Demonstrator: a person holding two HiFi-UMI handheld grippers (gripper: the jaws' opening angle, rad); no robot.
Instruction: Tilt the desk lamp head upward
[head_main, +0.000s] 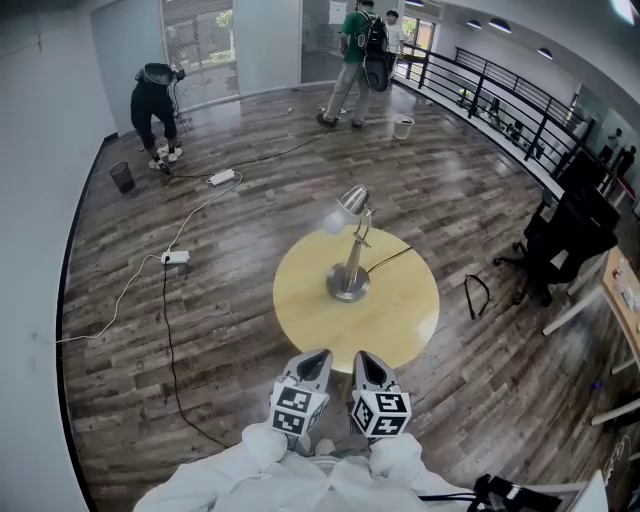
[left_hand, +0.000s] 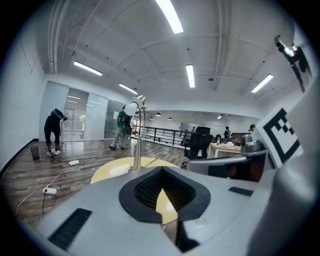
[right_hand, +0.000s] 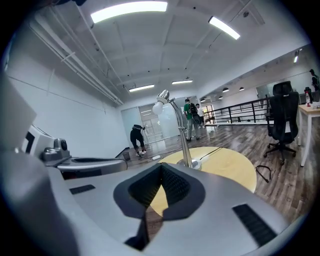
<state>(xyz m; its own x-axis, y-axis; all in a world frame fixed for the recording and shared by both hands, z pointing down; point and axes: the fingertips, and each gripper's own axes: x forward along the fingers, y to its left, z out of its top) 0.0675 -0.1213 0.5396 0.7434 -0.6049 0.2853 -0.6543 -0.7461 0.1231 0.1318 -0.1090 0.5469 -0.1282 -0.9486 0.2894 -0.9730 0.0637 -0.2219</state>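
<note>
Desk lamp (head_main: 350, 250): stands upright about the middle of the round yellow tabletop (head_main: 400, 315), on a round metal base (head_main: 348, 285) under a slim stem. Lamp head (head_main: 352, 200): sits at the stem's top and dips toward the tabletop's far left side, with the white bulb (head_main: 333, 222) showing below the shade. Dark cord (head_main: 390, 260): runs from the base across the tabletop to its right edge.

Left gripper (head_main: 317, 357) and right gripper (head_main: 366, 360): hover side by side just over the tabletop's near edge, well apart from the lamp, both aimed at it. Left fingers (left_hand: 100, 205): pressed together, pinching nothing. Right fingers (right_hand: 240, 200): likewise pressed together and empty. White sleeves (head_main: 270, 470): lie behind the grippers, off the tabletop's near side.

On the wooden floor (head_main: 240, 230) left of the tabletop: a white power strip (head_main: 176, 257) with trailing cables. Right of the tabletop: a black office chair (head_main: 565, 245). Well beyond the tabletop's far left: a bent-over person in black (head_main: 155, 100) beside a small dark bin (head_main: 122, 177). Beyond its far side: two people (head_main: 355, 55) standing, near a black railing (head_main: 500, 95).
</note>
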